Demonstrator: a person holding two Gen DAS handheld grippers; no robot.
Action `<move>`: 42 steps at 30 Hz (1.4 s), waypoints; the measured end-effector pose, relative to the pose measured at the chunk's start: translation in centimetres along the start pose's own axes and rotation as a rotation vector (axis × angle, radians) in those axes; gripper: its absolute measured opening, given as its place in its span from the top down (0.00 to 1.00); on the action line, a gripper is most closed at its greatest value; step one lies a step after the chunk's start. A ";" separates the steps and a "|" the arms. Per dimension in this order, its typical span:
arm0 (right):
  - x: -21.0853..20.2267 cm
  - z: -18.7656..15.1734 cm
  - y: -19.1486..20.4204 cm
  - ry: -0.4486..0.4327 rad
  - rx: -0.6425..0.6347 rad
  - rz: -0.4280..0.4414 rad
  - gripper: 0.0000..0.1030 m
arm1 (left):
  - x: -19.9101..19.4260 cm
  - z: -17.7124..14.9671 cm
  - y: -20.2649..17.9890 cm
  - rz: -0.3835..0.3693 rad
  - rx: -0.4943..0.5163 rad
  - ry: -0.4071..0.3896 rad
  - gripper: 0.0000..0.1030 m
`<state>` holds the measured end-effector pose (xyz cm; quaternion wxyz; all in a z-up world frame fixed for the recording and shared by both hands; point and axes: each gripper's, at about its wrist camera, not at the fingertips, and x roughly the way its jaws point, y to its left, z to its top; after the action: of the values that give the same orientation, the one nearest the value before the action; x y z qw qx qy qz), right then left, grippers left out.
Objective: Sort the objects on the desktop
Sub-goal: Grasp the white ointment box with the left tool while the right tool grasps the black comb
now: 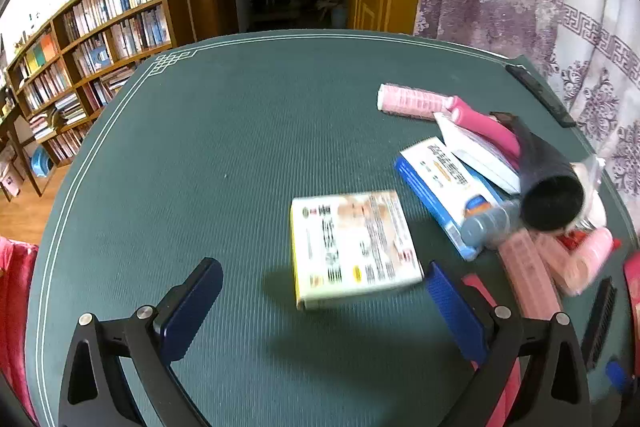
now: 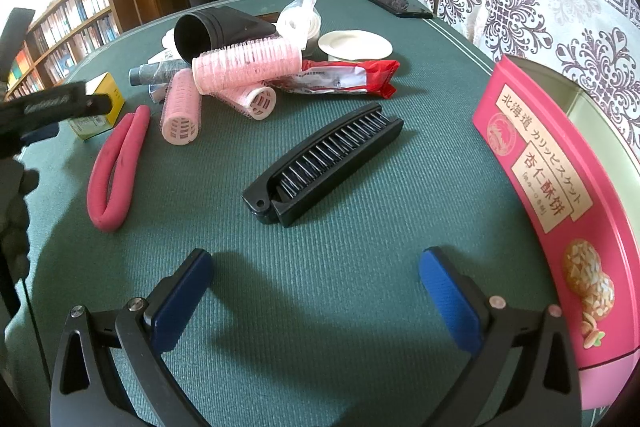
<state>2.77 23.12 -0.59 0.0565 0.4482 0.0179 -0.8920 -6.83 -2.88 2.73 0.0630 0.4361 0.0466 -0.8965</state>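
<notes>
Both claws spread wide, holding nothing.
The left claw [image 1: 324, 303] hangs over the box [image 1: 352, 247] on the table [image 1: 200, 147]; it may slip. The right claw [image 2: 316, 291] faces the comb [image 2: 324, 163]; it could bump the curlers [image 2: 246, 69] and roll them off.

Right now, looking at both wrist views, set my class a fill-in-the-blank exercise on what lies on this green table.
1. The folding hairbrush ahead of the right tool is coloured ____.
2. Both the right tool and the left tool have their jaws ____.
3. The pink biscuit tin pictures ____ biscuits.
4. The largest pink hair roller lies against a black ____.

Missing words: black; open; almond; nozzle
</notes>
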 end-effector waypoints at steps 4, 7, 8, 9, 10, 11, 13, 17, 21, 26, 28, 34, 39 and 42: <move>0.0 0.1 0.0 0.000 -0.002 -0.001 0.00 | 1.0 0.8 0.1 0.017 -0.010 0.003 0.10; 0.0 0.0 0.0 0.000 -0.002 0.000 0.00 | 2.0 0.7 0.6 -0.004 -0.016 0.024 0.27; 0.0 0.0 0.0 0.000 -0.001 0.001 0.00 | 1.8 0.6 0.5 0.001 -0.003 0.008 0.29; 0.0 0.1 0.0 0.001 -0.001 0.000 0.00 | 1.8 0.5 0.5 -0.002 0.003 0.008 0.31; 0.0 0.1 0.0 0.001 -0.001 0.001 0.00 | 1.7 0.4 0.4 -0.010 0.010 0.002 0.38; 0.0 0.1 0.0 0.001 0.000 0.002 0.00 | 1.6 0.4 0.4 -0.021 0.014 -0.003 0.41; 0.0 0.1 -0.1 0.001 0.000 0.005 0.00 | 1.4 0.3 0.5 -0.054 0.017 -0.008 0.45; 0.1 0.5 -0.4 0.015 0.004 0.019 0.00 | 1.4 0.2 0.9 -0.084 0.014 -0.011 0.45; 0.4 1.7 -1.1 0.034 0.067 0.032 0.00 | 1.3 0.1 1.5 -0.111 0.004 -0.009 0.46; 1.3 4.0 -2.1 0.033 0.139 0.029 0.13 | 1.5 0.1 1.0 -0.102 0.016 -0.013 0.46; 1.7 4.8 -2.1 0.022 0.134 -0.002 0.23 | 1.6 0.1 0.8 -0.098 0.022 -0.013 0.46; 1.6 4.6 -1.2 -0.012 0.086 -0.019 0.57 | 1.6 0.1 0.7 -0.103 0.013 -0.019 0.48; 0.9 3.8 -1.4 -0.016 0.083 0.025 0.72 | 0.9 0.0 0.9 -0.134 0.000 -0.016 0.48; -0.2 3.1 -1.7 -0.022 0.108 0.059 0.72 | -0.3 0.1 1.0 -0.130 0.002 -0.039 0.48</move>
<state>0.24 24.54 1.33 0.0586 0.4410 -0.0443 -0.8945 -6.57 -3.84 3.01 0.0050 0.4146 0.0730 -0.9071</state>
